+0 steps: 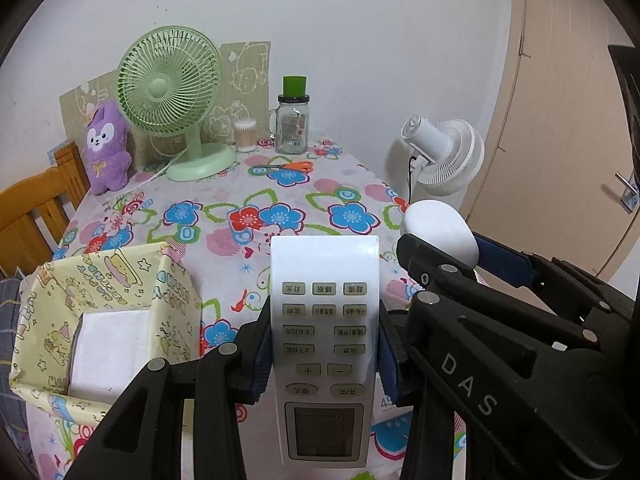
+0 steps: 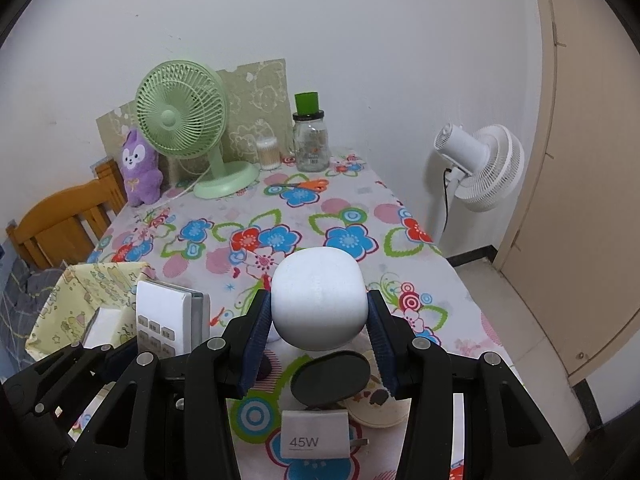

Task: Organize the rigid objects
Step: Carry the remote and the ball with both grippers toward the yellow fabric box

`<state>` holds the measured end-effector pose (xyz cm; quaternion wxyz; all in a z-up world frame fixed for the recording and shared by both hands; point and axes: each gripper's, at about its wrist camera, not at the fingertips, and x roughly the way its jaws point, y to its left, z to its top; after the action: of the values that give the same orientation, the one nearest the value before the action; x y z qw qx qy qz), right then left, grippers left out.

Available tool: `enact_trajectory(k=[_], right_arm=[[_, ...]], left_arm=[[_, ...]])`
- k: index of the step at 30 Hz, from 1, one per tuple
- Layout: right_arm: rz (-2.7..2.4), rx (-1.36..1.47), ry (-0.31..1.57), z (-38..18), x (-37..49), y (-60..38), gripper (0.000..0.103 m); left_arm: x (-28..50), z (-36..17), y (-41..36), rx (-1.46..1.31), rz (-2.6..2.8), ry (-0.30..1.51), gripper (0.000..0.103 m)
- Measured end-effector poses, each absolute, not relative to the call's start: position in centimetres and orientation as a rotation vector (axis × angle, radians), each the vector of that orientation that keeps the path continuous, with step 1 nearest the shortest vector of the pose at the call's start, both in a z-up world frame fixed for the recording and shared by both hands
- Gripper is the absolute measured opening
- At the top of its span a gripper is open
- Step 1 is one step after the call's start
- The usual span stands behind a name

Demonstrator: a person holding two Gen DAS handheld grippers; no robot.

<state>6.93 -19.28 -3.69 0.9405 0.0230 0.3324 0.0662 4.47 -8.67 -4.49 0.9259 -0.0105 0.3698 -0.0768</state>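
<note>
My left gripper (image 1: 324,356) is shut on a white air-conditioner remote (image 1: 324,320), its blue pads pressing the remote's two long sides. The remote hangs above the flowered table (image 1: 320,196), buttons facing me. My right gripper (image 2: 318,320) is shut on a white rounded, egg-like case (image 2: 320,300), also held off the table. From the left wrist view the right gripper (image 1: 452,240) and the case (image 1: 436,228) are at the right. The right wrist view shows the left gripper (image 2: 160,344) and the remote (image 2: 168,316) at the left. A yellow patterned box (image 1: 176,300) stands left of the remote, with a white block (image 1: 108,356) inside.
Below the right gripper lie a white 45W charger (image 2: 314,436), a black oval object (image 2: 330,380) and a cream round object (image 2: 376,408). At the table's far end stand a green fan (image 1: 168,84), a purple plush (image 1: 106,148), a glass jar (image 1: 292,124), cotton swabs (image 1: 245,134) and scissors (image 1: 288,167). A white fan (image 1: 444,156) stands beside the table.
</note>
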Motion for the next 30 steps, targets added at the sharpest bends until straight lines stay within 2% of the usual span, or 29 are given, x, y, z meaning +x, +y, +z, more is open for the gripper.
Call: enact_trajectory(k=[30], right_arm=[[0.236, 0.029, 0.654, 0.8, 7.8, -13.3, 0.050]], left_arm=[[4.8, -0.3, -3.1, -0.029, -0.108, 0.740, 0.045]])
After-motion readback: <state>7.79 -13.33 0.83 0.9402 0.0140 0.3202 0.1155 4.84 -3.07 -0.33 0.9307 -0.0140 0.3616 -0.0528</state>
